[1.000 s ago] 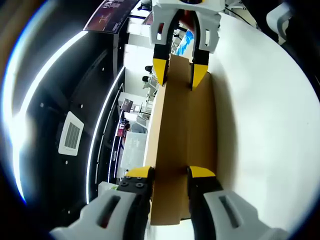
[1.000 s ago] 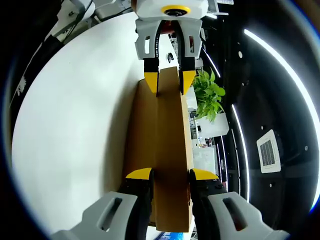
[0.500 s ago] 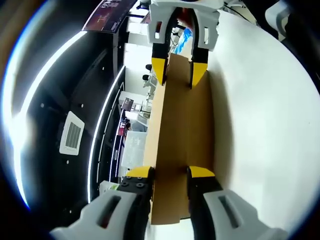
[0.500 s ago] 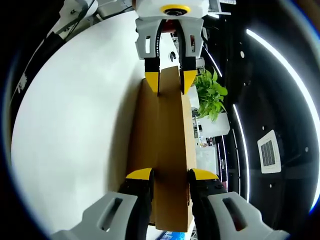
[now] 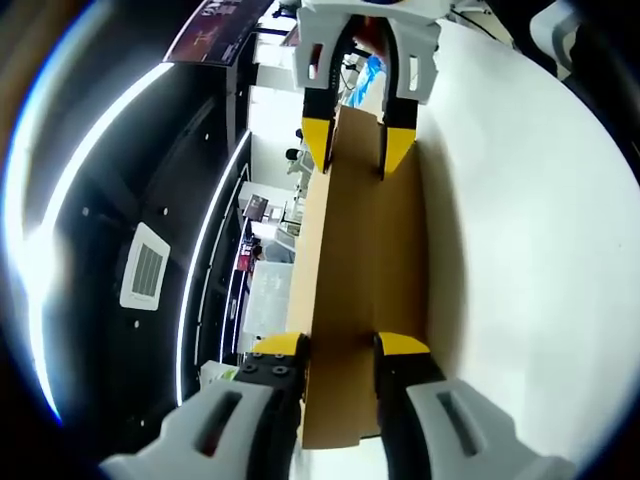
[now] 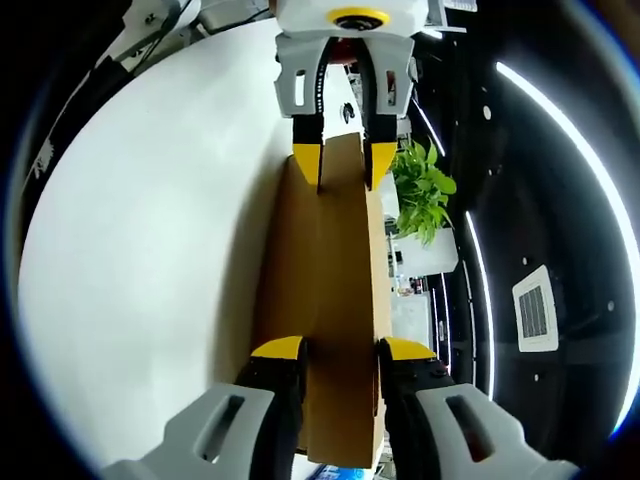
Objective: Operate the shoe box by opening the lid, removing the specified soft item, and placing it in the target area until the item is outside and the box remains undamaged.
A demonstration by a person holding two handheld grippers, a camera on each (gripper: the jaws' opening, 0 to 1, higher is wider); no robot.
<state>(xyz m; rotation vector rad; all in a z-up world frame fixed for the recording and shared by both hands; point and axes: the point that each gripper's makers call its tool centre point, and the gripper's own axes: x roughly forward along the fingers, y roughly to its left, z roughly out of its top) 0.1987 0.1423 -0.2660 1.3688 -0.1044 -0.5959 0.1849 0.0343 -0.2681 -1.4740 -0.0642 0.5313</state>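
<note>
A long brown cardboard shoe box (image 5: pixel 365 250) runs up the middle of the left gripper view, beside the white table (image 5: pixel 530 250). My left gripper (image 5: pixel 340 350) is shut on its near end, yellow tips pressed to both sides. At the far end my right gripper (image 5: pixel 357 140) clamps the same cardboard. In the right gripper view the shoe box (image 6: pixel 335 290) stretches away from my right gripper (image 6: pixel 341 350), with the left gripper (image 6: pixel 344 165) shut on the far end. I cannot tell whether the held part is the lid or the box wall. No soft item is visible.
The white table (image 6: pixel 150 250) is round-edged and bare. A green potted plant (image 6: pixel 415 195) stands beyond the box. Black ceiling panels with light strips and a vent (image 5: pixel 143 268) lie on the side away from the table. Both views are rolled sideways.
Both grippers keep their hold on the cardboard. Only a slight shift of both views.
</note>
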